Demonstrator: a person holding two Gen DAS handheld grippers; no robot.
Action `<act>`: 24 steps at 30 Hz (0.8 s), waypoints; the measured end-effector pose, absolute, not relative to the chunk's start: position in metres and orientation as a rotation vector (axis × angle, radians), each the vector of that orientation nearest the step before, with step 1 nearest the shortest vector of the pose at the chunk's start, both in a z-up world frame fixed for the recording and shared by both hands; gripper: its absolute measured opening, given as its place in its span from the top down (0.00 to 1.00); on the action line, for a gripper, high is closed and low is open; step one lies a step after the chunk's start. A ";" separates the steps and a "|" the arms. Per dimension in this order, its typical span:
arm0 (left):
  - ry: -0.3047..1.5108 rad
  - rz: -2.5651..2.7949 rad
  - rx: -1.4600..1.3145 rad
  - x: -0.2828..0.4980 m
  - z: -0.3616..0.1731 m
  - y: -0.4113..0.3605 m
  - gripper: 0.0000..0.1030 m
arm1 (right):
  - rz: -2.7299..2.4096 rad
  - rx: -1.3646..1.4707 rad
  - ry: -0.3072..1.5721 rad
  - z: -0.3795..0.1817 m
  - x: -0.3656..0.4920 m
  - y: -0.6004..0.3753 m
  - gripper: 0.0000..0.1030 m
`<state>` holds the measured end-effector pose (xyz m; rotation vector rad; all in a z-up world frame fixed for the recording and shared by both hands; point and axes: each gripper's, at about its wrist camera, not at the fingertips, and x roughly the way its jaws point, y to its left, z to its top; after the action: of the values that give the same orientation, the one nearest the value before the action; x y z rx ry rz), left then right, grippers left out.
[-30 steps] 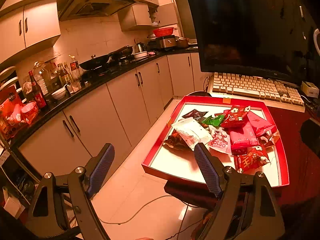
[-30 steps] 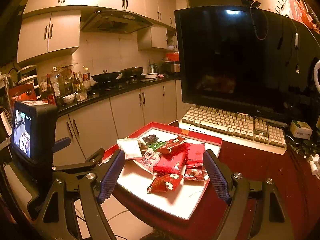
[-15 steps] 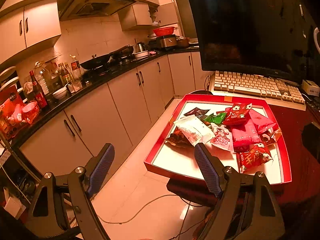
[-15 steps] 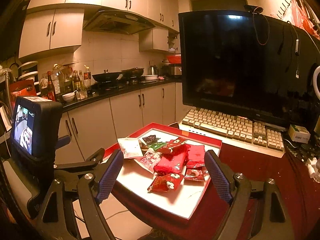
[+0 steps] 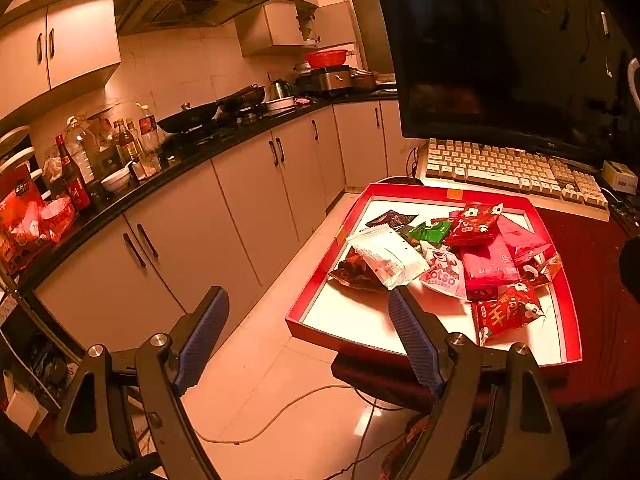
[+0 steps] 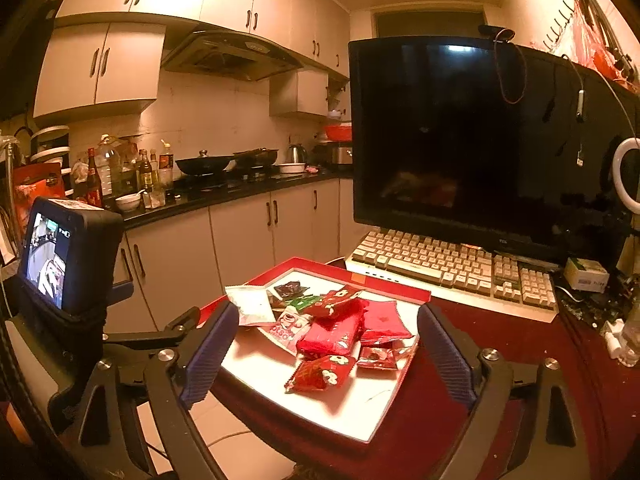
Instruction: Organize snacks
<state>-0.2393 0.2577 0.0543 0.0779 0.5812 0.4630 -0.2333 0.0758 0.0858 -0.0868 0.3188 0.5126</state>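
A red-rimmed white tray (image 5: 440,194) sits on a dark red table and holds a pile of snack packets: a white packet (image 5: 386,254), a green one (image 5: 432,232), a pink Lotso one (image 5: 444,276), red ones (image 5: 506,316). The tray (image 6: 360,420) and pile (image 6: 332,332) also show in the right wrist view. My left gripper (image 5: 308,332) is open and empty, left of and short of the tray. My right gripper (image 6: 326,356) is open and empty, straddling the tray's near side from above.
A monitor (image 6: 448,136) and a beige keyboard (image 6: 452,268) stand behind the tray. Kitchen cabinets and a counter with bottles (image 5: 120,148) run along the left. A cable (image 5: 280,412) lies on the tiled floor. The left gripper's camera (image 6: 68,256) shows at the left.
Both grippers have moved slightly closer to the tray, which looms a bit larger. Both stay open and empty.
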 end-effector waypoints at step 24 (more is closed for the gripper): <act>0.591 0.468 0.072 -0.238 0.049 0.256 0.20 | 0.493 -0.128 0.328 0.080 -0.233 0.083 0.09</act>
<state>-0.2379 0.2561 0.0492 0.0715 0.5914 0.4683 -0.2333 0.0829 0.0803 -0.1277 0.3280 0.4931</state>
